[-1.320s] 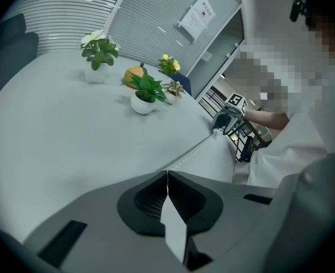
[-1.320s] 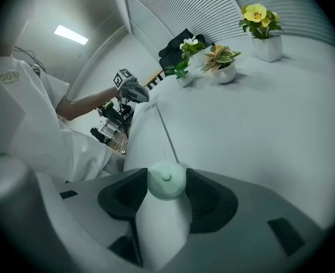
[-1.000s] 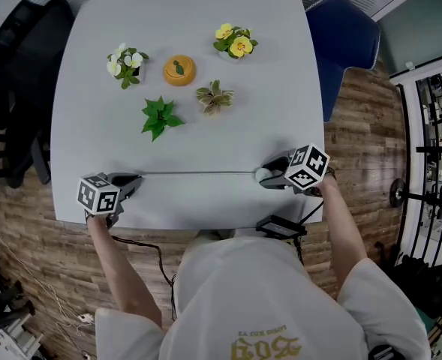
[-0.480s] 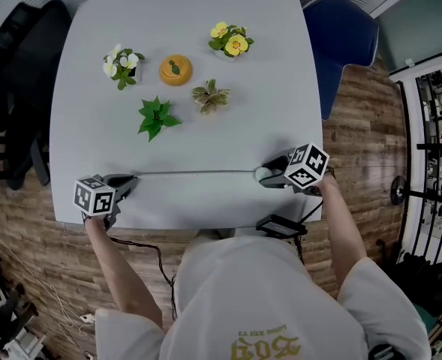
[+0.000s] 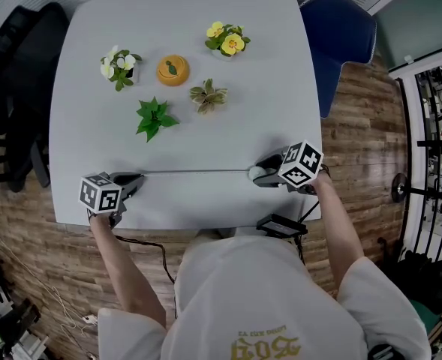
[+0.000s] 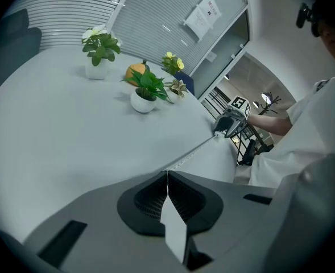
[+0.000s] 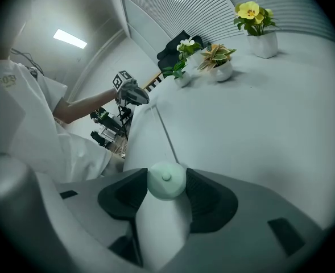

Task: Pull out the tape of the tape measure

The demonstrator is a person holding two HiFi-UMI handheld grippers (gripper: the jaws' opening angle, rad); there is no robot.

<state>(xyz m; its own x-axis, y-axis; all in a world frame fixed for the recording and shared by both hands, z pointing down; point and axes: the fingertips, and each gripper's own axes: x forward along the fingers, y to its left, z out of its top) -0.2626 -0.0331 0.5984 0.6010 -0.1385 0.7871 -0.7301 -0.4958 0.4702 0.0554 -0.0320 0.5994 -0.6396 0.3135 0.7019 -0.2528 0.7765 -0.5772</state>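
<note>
Now your left tongs (image 5: pixel 136 178) at nine o'clock pinch the tape (image 5: pixel 194 172); right tongs (image 5: pixel 260 176) at three clamp the tape measure (image 7: pixel 166 181).

Your worktop (image 5: pixel 228 141) is smooth and matt, the floor (image 5: pixel 359 118) is wood plank, and your tape measure (image 7: pixel 166 181) has a smooth, faintly glossy plastic case.

Even, bright indoor light, soft shadows; gripper views fisheye-warped with dark corners

A pale grey rounded tabletop (image 5: pixel 183 21) stands on brown wood-plank floor (image 5: pixel 356 126), a blue upholstered chair (image 5: pixel 341 36) beside it.
</note>
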